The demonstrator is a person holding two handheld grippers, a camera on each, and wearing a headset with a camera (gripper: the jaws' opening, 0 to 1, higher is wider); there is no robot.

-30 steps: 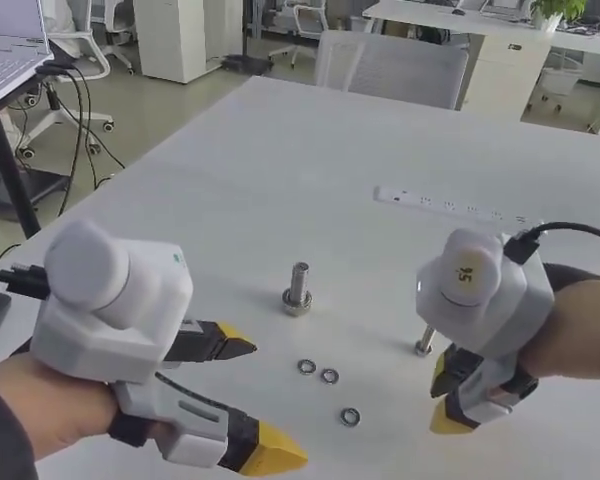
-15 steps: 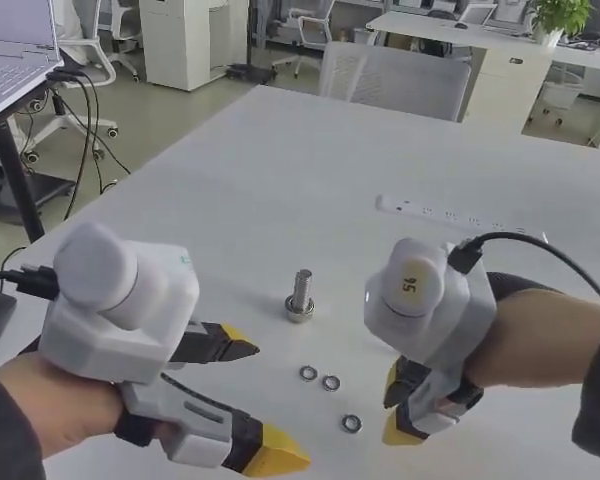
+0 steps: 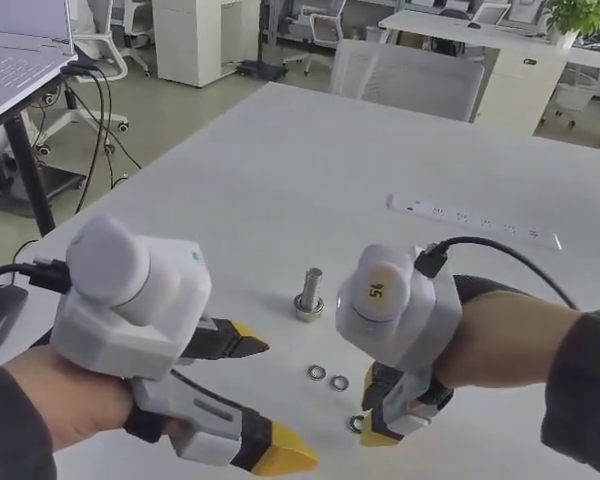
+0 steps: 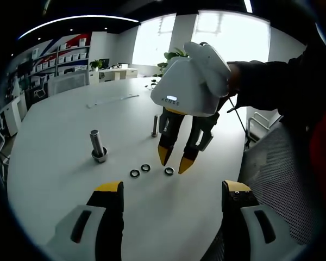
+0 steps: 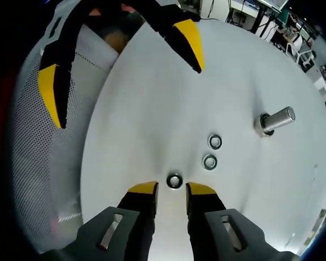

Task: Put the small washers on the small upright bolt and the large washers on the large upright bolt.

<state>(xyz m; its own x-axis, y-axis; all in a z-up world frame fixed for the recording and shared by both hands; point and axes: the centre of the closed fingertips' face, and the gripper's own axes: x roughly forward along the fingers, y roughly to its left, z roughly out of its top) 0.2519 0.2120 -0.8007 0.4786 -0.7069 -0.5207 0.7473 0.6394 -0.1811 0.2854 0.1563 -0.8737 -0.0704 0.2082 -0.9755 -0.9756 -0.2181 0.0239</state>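
On the white worktop, a washer is centred just off the slightly parted fingers of the right gripper; the left gripper, fingers spread wide, is farther.

Light: bright, even | shadows: soft | glare: blown-out windows | gripper views: fisheye-warped | focus: sharp

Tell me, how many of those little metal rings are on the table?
3. One washer and a second washer lie side by side near the large bolt; the third washer lies just ahead of the right tongs. Others could be hidden behind the tongs.
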